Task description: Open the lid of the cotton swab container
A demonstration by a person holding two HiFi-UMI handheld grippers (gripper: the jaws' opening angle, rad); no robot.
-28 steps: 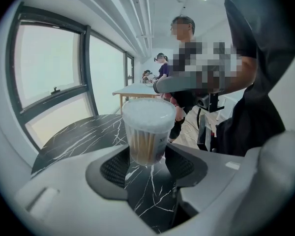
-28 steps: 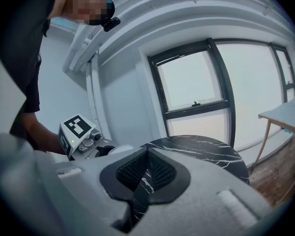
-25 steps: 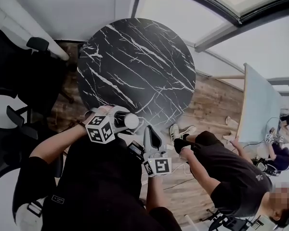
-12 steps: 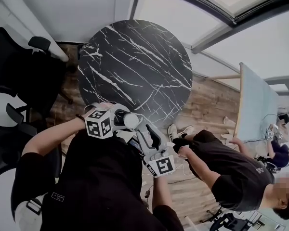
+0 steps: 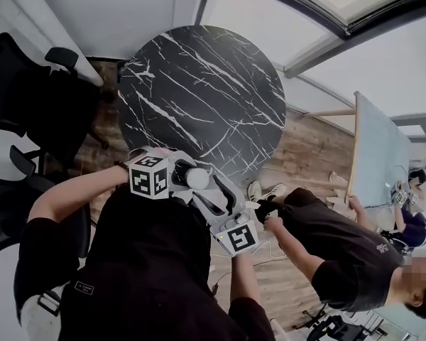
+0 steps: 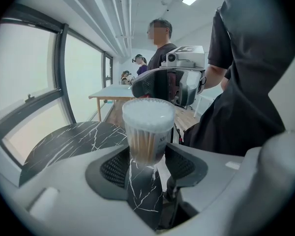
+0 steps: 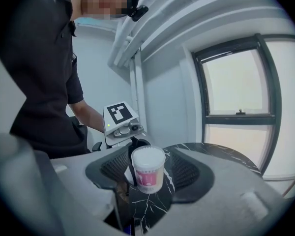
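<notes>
The cotton swab container (image 6: pixel 147 132) is a small clear tub packed with swabs, white at the top, with a pink label (image 7: pixel 147 180). My left gripper (image 6: pixel 146 163) is shut on its lower part and holds it upright above the near edge of the black marble table (image 5: pixel 199 91). My right gripper (image 7: pixel 147 173) faces it from the other side. Its jaws are opening, and the tub stands between them with a gap on each side. In the head view the container (image 5: pixel 197 178) sits between the left gripper (image 5: pixel 176 177) and the right gripper (image 5: pixel 214 196).
A black office chair (image 5: pixel 28 112) stands left of the table. Another person (image 5: pixel 334 254) in black is at the right on the wooden floor. A pale blue table (image 5: pixel 376 155) lies further right. Windows line the far wall.
My right gripper has risen from lower right up to the container and its jaws have spread apart. The left gripper and the tub have barely moved.
</notes>
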